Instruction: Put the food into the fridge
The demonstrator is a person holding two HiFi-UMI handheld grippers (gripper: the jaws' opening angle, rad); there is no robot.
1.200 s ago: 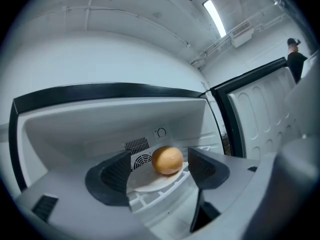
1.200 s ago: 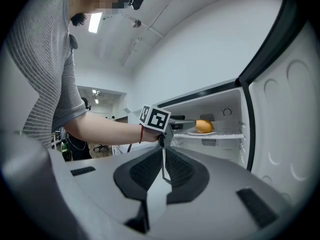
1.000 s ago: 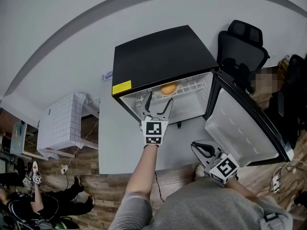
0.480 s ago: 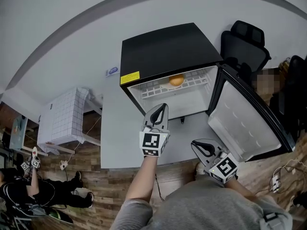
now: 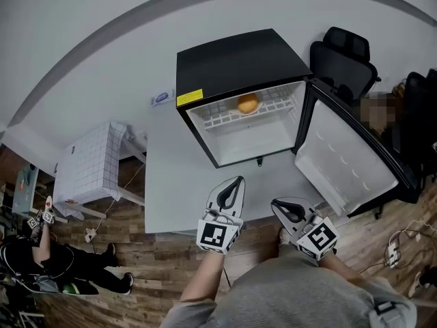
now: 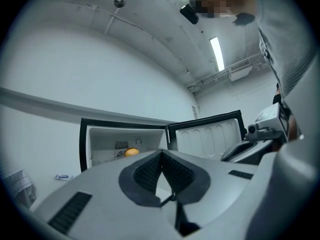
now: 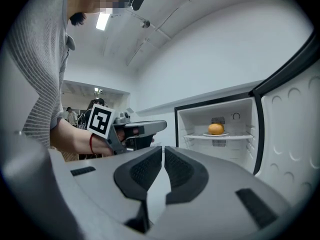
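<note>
A black mini fridge (image 5: 235, 63) stands open on a pale table (image 5: 171, 183), its door (image 5: 345, 166) swung out to the right. Inside, a round orange food item (image 5: 248, 103) sits on a plate on the white wire shelf; it also shows in the left gripper view (image 6: 131, 152) and the right gripper view (image 7: 216, 129). My left gripper (image 5: 235, 183) hovers over the table's near edge, well short of the fridge, shut and empty. My right gripper (image 5: 278, 206) is beside it, below the door, shut with nothing in it.
A white gridded box (image 5: 89, 173) stands left of the table. Black office chairs (image 5: 345, 60) are behind the fridge door. A small blue-and-white item (image 5: 162, 100) lies left of the fridge. A person (image 5: 41, 258) is at the lower left on the wooden floor.
My left gripper has pulled back out of the fridge toward me and its jaws went from open to shut. The orange food stays on the shelf. The right gripper has hardly moved.
</note>
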